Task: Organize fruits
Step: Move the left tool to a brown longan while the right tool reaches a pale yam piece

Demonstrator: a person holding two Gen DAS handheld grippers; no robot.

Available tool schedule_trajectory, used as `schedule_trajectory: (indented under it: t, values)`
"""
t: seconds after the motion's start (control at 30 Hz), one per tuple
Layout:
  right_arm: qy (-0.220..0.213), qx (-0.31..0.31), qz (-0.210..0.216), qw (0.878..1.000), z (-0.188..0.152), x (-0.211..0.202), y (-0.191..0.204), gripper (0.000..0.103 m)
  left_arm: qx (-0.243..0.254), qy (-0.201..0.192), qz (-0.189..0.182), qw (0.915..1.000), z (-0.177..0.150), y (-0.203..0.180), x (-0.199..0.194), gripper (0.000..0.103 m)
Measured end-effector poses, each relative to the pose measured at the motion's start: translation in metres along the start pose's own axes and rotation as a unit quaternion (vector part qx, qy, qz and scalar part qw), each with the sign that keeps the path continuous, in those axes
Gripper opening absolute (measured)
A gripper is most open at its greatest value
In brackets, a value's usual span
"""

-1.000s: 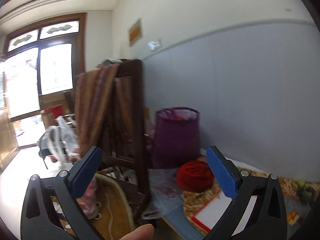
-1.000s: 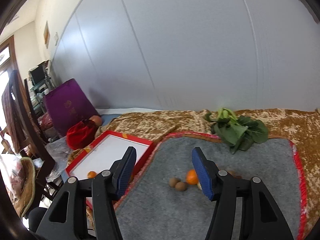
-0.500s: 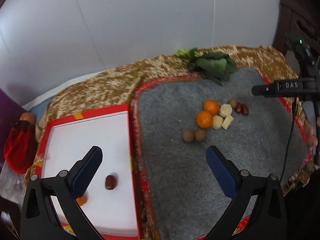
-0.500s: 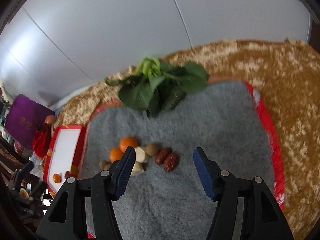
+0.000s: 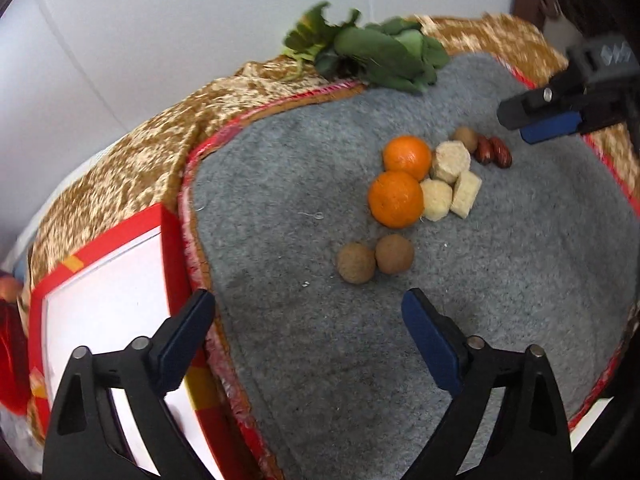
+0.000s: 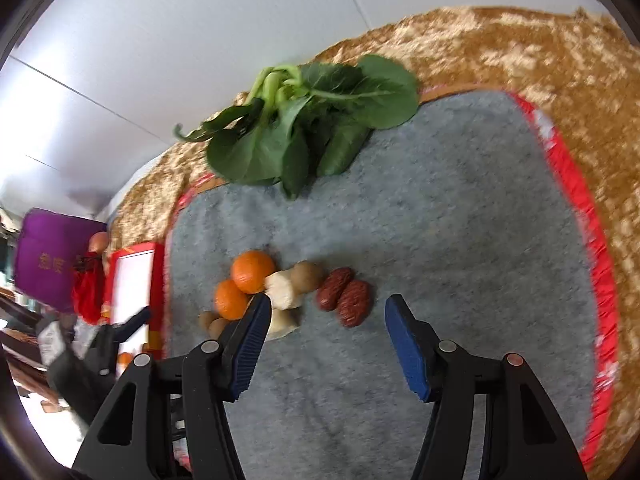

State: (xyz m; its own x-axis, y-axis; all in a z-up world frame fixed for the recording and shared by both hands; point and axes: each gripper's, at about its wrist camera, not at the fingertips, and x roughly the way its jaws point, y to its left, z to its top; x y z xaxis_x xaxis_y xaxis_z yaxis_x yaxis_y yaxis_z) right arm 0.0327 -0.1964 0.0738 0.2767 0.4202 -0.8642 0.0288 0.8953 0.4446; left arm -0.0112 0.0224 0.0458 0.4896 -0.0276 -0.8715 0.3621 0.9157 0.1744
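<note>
A small heap of fruit lies on the grey mat (image 5: 320, 340): two oranges (image 5: 396, 199), pale cut cane pieces (image 5: 452, 160), two brown round fruits (image 5: 356, 263) and two red dates (image 5: 493, 151). In the right wrist view the dates (image 6: 345, 295) lie just ahead of my open, empty right gripper (image 6: 325, 322), with the oranges (image 6: 252, 271) to their left. My left gripper (image 5: 308, 314) is open and empty, low over the mat just short of the brown fruits. The right gripper also shows in the left wrist view (image 5: 550, 118), beside the dates.
A red-rimmed white tray (image 5: 116, 300) lies left of the mat, with a small orange (image 6: 125, 358) on it. Leafy greens (image 6: 304, 120) lie at the mat's far edge. A purple bag (image 6: 52, 256) and a red pouch (image 6: 86, 294) stand far left. A gold cloth (image 6: 540, 52) covers the table.
Both grippers have come down and closer to the fruit heap. The left view has swung from the room to the tray and then onto the mat. Both stay open.
</note>
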Motion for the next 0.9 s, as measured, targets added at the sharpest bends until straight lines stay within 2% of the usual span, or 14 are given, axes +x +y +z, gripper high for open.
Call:
schedule_trajectory:
  t: [0.07,0.13,0.27,0.43,0.53,0.6,0.77,0.83,0.9]
  values:
    - [0.008,-0.008,0.013,1.0,-0.002,0.004,0.007,0.061,0.008,0.002,-0.004,1.0,0.002,-0.002,0.003,0.088]
    - [0.014,-0.021,0.012,1.0,-0.005,0.01,0.017,0.06,0.0,0.005,-0.02,0.9998,0.006,-0.001,0.004,0.08]
    - [0.028,-0.019,0.011,0.999,-0.007,0.025,0.028,0.059,-0.005,0.004,-0.047,0.9989,0.01,0.002,0.006,0.073]
    - [0.044,-0.011,0.009,0.999,-0.008,0.046,0.035,0.049,0.008,0.004,-0.09,0.9959,0.013,-0.001,0.011,0.068]
    - [0.051,-0.01,0.011,0.999,-0.008,0.056,0.035,0.045,0.023,0.005,-0.09,0.9956,0.013,-0.003,0.013,0.067]
    - [0.053,-0.011,0.012,0.998,-0.008,0.06,0.037,0.043,0.027,0.002,-0.104,0.9942,0.014,-0.003,0.013,0.063]
    - [0.055,-0.021,0.004,0.998,-0.01,0.067,0.042,0.042,0.036,-0.004,-0.111,0.9932,0.016,-0.002,0.016,0.061]
    - [0.053,-0.021,0.004,0.998,-0.011,0.067,0.042,0.04,0.035,-0.003,-0.122,0.9919,0.016,-0.001,0.016,0.05]
    - [0.053,-0.022,0.002,0.998,-0.012,0.066,0.04,0.036,0.038,-0.006,-0.125,0.9915,0.016,0.0,0.016,0.048]
